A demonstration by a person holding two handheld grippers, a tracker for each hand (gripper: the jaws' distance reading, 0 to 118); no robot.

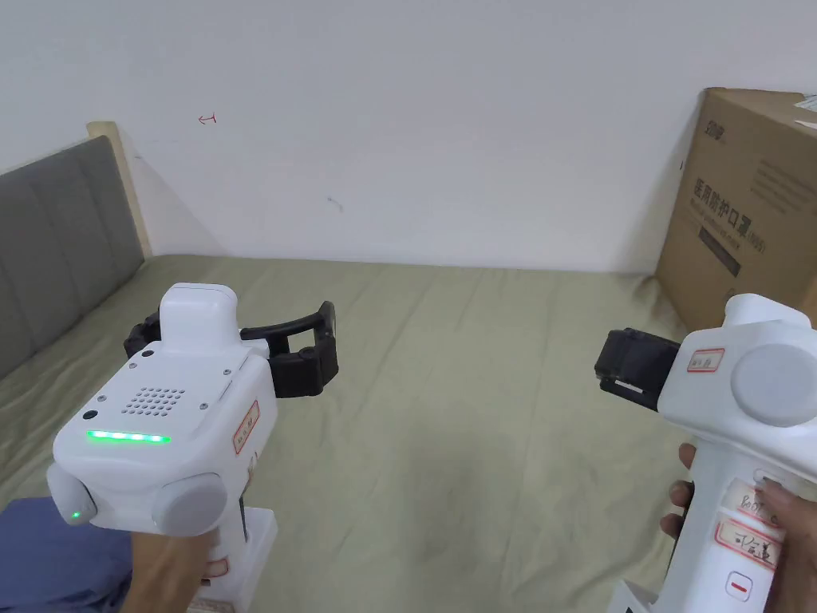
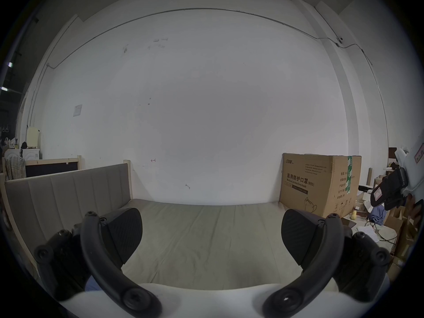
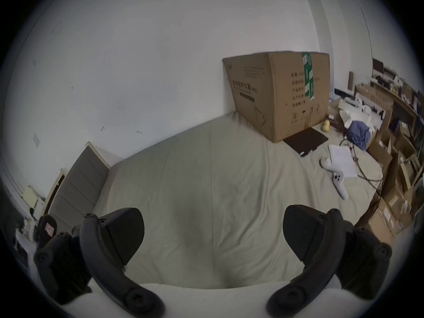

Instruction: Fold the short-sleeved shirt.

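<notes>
Both tools, left [image 2: 211,235] and right [image 3: 213,235], hover agape above the bed [image 1: 479,415]; blue cloth [image 1: 48,551], likely the shirt, lies nearest the left tool.

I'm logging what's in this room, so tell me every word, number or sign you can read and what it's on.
"医用防护口罩 (N95)": large print on the cardboard box front.
"Medical protective mask": the line beneath it.
Box's smaller print and corner logo: too small to read.
Red-bordered stickers on the left gripper and right gripper: handwriting, illegible.
Red mark on the wall: a scribble, no clear character.
</notes>
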